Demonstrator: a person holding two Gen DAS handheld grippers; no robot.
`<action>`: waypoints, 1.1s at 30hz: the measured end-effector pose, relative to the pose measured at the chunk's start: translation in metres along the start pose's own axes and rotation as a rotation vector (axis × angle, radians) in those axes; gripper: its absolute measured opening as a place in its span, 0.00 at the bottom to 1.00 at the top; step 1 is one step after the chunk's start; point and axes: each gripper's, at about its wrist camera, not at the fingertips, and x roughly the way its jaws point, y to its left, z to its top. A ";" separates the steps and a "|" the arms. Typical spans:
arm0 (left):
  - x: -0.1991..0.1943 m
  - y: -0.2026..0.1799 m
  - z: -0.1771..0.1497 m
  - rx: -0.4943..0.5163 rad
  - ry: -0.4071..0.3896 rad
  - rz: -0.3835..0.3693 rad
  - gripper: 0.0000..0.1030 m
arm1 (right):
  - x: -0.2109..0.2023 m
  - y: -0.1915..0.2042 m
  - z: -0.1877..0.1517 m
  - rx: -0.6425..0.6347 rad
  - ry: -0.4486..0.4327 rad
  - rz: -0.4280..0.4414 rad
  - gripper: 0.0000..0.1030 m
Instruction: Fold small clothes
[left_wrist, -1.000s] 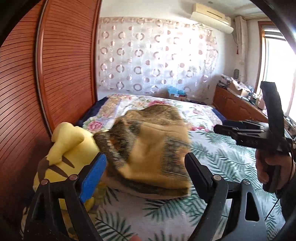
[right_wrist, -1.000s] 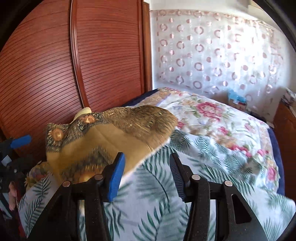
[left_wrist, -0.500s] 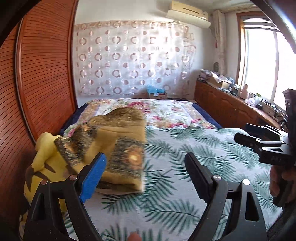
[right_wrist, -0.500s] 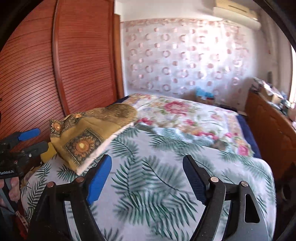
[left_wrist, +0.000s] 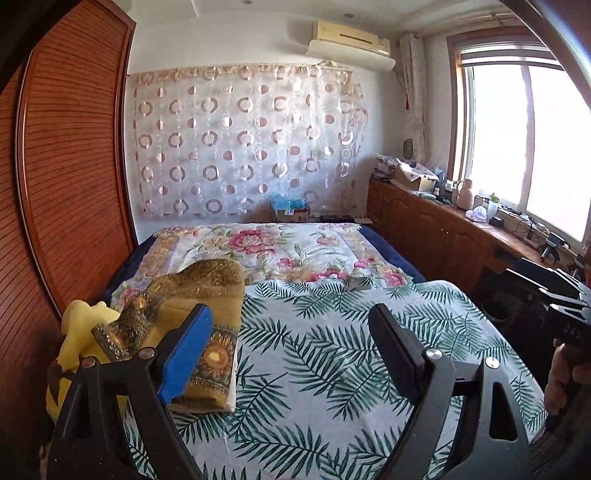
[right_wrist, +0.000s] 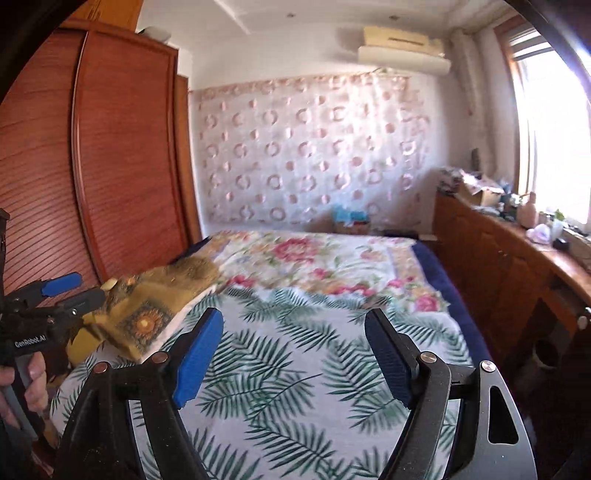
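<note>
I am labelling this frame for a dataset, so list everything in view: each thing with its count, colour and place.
folded cloth: one, mustard with brown patterned border, left edge of the bed.
plush toy: one, yellow, under and left of the cloth.
leaf-print sheet: one, white and green, near half of the bed.
floral quilt: one, white with pink flowers, far half.
wardrobe: one, reddish wood, left wall.
curtain: one, sheer with pink rings, back wall.
air conditioner: one, cream, high on the wall.
cabinet: one, brown, cluttered top, under the window.
left gripper: open, empty.
right gripper: open, empty.
hand: one, gripping the left gripper's handle.
</note>
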 end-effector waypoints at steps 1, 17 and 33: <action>-0.004 -0.001 0.003 0.000 -0.009 -0.004 0.84 | -0.006 0.001 0.000 0.003 -0.010 -0.006 0.78; -0.018 -0.009 0.009 0.007 -0.048 0.011 0.84 | 0.000 -0.002 -0.012 0.034 -0.037 -0.013 0.78; -0.025 -0.003 0.012 0.010 -0.052 0.025 0.84 | 0.005 -0.009 -0.008 0.033 -0.033 -0.013 0.78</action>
